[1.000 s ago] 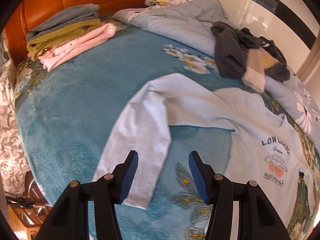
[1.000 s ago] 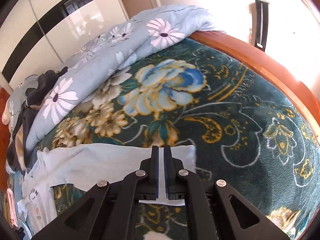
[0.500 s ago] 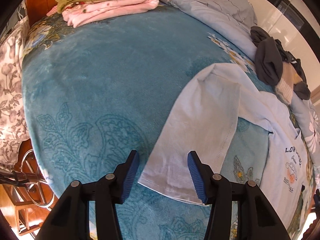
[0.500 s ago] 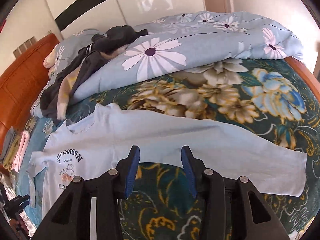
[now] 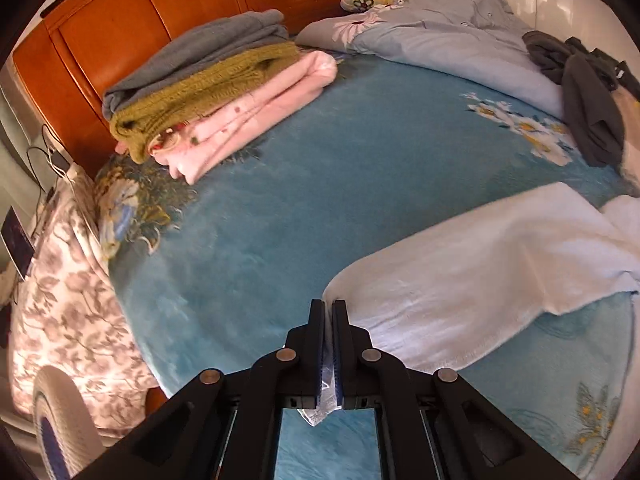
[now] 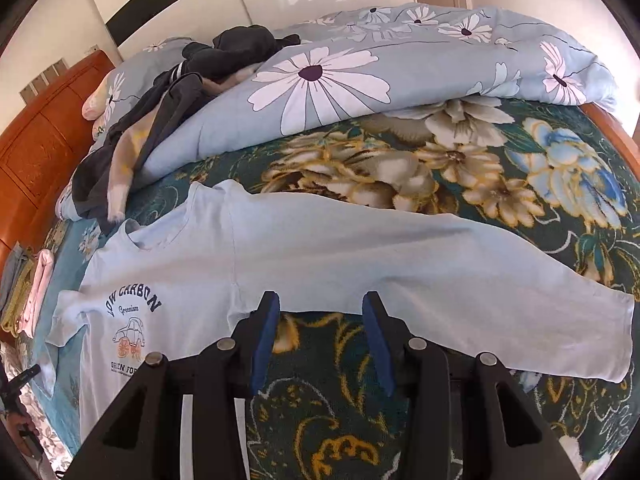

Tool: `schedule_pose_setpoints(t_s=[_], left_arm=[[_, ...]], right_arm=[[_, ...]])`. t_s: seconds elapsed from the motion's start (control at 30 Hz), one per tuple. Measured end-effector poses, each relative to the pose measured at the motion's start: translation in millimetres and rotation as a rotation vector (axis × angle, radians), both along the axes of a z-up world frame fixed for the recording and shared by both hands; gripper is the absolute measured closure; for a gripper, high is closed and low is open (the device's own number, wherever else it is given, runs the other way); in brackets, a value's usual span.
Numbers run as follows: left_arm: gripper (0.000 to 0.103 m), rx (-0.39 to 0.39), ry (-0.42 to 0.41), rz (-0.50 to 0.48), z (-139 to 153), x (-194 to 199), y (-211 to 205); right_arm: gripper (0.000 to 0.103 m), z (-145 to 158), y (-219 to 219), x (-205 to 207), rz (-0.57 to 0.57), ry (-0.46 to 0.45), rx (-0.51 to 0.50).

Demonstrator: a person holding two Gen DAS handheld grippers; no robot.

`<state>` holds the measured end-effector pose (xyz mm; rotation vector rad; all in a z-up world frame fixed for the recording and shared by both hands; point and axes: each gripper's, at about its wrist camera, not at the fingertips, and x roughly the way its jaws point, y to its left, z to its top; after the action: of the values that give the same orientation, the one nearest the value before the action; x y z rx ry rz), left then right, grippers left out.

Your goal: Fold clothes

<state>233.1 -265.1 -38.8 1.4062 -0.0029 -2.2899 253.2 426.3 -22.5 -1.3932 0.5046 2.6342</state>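
Note:
A light blue long-sleeved shirt (image 6: pixel 304 256) with a "LOW CARBON" print lies face up on the bed, one sleeve stretched flat to the right. My right gripper (image 6: pixel 320 304) is open and empty, hovering at that sleeve's lower edge near the armpit. In the left wrist view the shirt's other sleeve (image 5: pixel 480 276) lies on the blue blanket. My left gripper (image 5: pixel 328 308) is shut on the cuff corner of that sleeve, with cloth showing between the jaws.
A stack of folded clothes (image 5: pixel 212 80), grey, olive and pink, sits by the wooden headboard (image 5: pixel 160 12). A floral duvet (image 6: pixel 360 80) is bunched along the far side with dark clothes (image 6: pixel 168 100) piled on it. The bed edge (image 5: pixel 100 280) drops off at left.
My left gripper has moved onto the sleeve cuff and shut on it. My right gripper stays open and has shifted slightly along the other sleeve.

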Motion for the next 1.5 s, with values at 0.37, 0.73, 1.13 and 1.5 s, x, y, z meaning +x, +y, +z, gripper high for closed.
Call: schedule_pose_setpoints(t_s=[0.37, 0.73, 1.13, 1.5], left_arm=[[0.097, -0.045, -0.102, -0.018, -29, -54, -26], [0.079, 0.135, 0.013, 0.076, 12, -56, -28], [0.049, 0.503, -0.024, -0.431, -7, -185, 210], [0.050, 0.488, -0.084, -0.469, -33, -216, 274]], right_arm=[[0.059, -5, -4, -19, 0.030, -0.017, -0.007], [0.059, 3, -35, -97, 0.306, 0.018, 0.021], [0.059, -45, -40, -199, 0.354, -0.070, -0.112], [0.059, -54, -38, -221, 0.380, -0.093, -0.196]])
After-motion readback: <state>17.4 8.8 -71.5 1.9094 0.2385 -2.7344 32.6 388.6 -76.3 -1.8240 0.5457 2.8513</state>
